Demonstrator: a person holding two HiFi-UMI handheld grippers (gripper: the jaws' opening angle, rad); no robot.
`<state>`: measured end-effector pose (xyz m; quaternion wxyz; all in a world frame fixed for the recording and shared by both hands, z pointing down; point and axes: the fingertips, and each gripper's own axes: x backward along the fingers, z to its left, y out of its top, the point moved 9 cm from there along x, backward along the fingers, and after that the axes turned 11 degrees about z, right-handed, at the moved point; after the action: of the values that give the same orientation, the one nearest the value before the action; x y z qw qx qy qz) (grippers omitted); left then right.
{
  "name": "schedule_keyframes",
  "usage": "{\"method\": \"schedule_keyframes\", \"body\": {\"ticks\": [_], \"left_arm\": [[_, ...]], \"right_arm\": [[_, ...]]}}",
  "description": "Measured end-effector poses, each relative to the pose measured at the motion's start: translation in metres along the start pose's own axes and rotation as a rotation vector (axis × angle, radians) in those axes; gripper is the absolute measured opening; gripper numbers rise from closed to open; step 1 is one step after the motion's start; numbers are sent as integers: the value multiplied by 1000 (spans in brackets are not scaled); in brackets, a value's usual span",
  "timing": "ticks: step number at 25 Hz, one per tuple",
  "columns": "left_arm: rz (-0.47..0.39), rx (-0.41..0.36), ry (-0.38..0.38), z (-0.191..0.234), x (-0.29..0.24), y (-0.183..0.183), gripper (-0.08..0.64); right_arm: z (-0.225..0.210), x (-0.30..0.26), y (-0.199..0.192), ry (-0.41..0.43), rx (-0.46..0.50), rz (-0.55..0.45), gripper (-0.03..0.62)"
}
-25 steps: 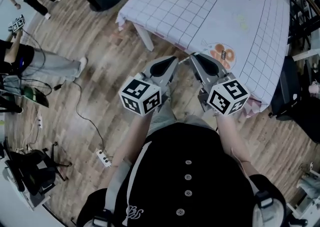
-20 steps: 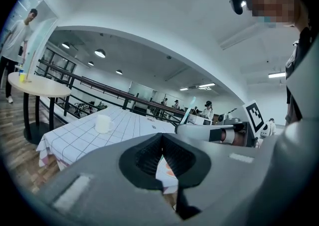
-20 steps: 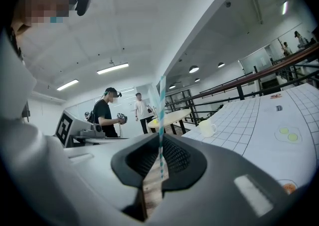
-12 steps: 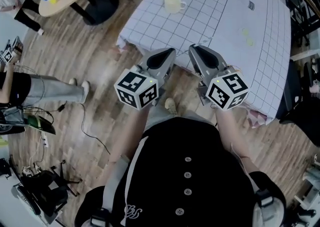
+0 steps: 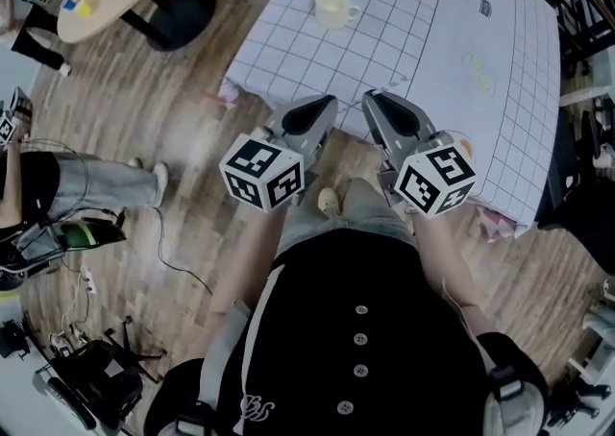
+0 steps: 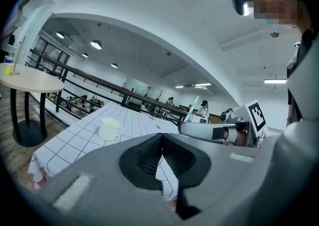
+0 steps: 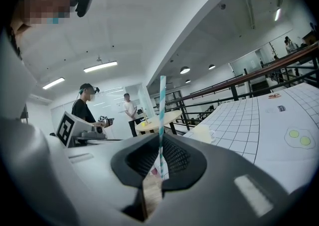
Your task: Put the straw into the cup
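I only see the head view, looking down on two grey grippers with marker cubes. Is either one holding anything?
Observer: Yes. The right gripper has its jaws shut on a teal-and-white striped paper straw, which stands upright.
Operator: And the other one?
Observer: The left gripper has its jaws together, with nothing between them.
Operator: Is the straw near that cream handled cup up the table?
Observer: Not yet. In the right gripper view the cup shows just right of the straw, farther off on the white checked tablecloth.
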<state>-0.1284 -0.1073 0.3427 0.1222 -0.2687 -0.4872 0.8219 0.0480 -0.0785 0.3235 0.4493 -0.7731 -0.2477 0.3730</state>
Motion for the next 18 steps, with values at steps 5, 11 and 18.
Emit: {"method": "schedule_keyframes", "body": {"ticks": [5,11,18], "left_arm": [[-7,37,7,12,-4,-1,2],[0,62,27,27,-13,4,2],[10,80,58,61,-35,24,2]], "right_arm": [[-7,-4,-1,-12,-13,22,20],[-23,-26,7,32,-27,37,20],[-53,-66,36,73,-10,60,20]]}}
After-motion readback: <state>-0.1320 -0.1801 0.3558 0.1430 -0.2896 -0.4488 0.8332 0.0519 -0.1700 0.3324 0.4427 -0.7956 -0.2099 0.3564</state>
